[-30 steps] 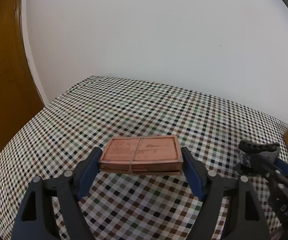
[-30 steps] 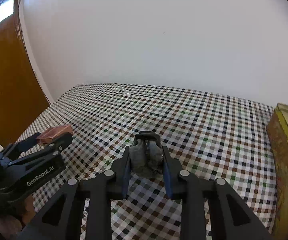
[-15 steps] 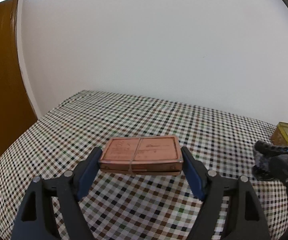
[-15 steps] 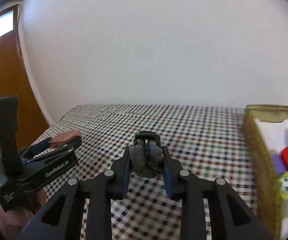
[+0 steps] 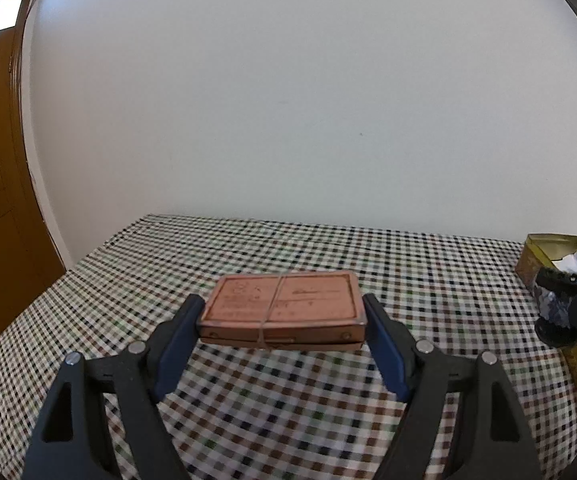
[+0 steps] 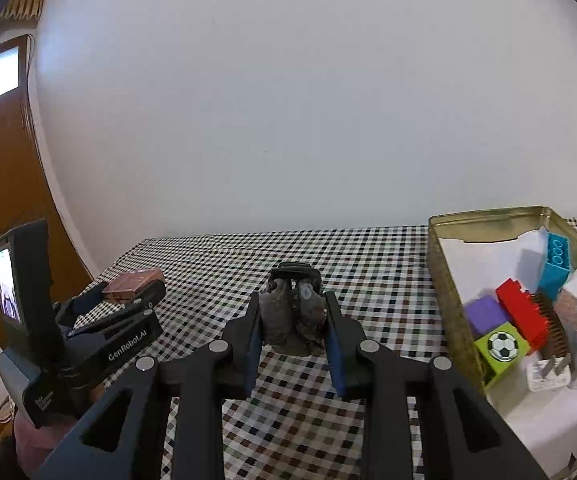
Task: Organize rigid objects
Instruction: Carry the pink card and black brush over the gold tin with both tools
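Both claws have swung round toward the tin since a second ago, and the tin, only a sliver at the frame edge back then, now shows its whole inside to the right wrist camera.

Closest in, the left claw [image 5: 282, 334] is clamped on the copper-coloured case [image 5: 284, 306], one blue pad on each short end, the case flat and lifted clear of the checked tablecloth [image 5: 288, 420] beneath it. The right claw [image 6: 293, 338] is squeezed onto a small dark grey figurine [image 6: 292, 312], upright between its pads; whether its base brushes the cloth I can't say. Off to that claw's left, the left claw and its case hang alongside.

This looks like the carry step: both items are in hand and heading for the container, neither one placed yet.

Just ahead and to the right of the right claw sits the open gold tin [image 6: 446, 280], lined with white paper [image 6: 484, 260]. Inside, nearest first: a white plug [image 6: 550, 372], a green block with a football print [image 6: 500, 348], a purple block [image 6: 484, 314], a red brick [image 6: 522, 312], a dark brush [image 6: 550, 326], a brownish slab with a white box against it, and at the far end a teal brick [image 6: 556, 266].

The next move calls for bringing the figurine over the tin's near wall and lowering it onto the bare paper at the left side. The case is wide, so it will probably want that open far-left stretch, one claw going in at a time.
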Available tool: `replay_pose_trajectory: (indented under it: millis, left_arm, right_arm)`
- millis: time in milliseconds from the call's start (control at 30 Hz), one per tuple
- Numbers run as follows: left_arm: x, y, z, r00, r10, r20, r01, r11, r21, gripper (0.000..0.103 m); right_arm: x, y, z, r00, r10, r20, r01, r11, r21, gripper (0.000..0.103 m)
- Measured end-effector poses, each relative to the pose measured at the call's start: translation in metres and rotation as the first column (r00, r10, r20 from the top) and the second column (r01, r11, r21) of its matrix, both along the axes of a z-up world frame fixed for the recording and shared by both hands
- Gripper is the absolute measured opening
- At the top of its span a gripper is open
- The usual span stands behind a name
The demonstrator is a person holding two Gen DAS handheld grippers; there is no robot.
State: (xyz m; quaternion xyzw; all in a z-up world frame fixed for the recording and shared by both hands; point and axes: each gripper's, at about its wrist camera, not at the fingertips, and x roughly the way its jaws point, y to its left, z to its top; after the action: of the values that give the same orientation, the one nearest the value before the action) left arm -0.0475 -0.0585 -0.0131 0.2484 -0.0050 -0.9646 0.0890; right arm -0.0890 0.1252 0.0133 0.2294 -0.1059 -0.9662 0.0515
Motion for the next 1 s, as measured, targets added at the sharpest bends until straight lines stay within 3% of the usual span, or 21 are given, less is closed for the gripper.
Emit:
replay_pose_trajectory:
  millis: [300,867,1000]
  left_arm:
    - [0.013,0.032,0.001,1.0,-0.024,0.009,0.024,0.999,0.024,0.079]
    - [0.015,0.051,-0.003,0.999,-0.049,0.013,0.048,0.997,0.064,0.078]
    - [0.017,0.06,-0.003,0.998,-0.059,0.013,0.058,0.996,0.068,0.079]
  right_arm:
    - [0.009,0.004,0.005,1.0,-0.008,-0.023,0.008,1.0,0.003,0.03]
    - [0.017,0.017,0.002,0.998,-0.048,-0.051,0.048,0.999,0.015,0.03]
    - [0.016,0.047,-0.009,0.997,-0.047,-0.059,0.048,0.999,0.007,0.03]
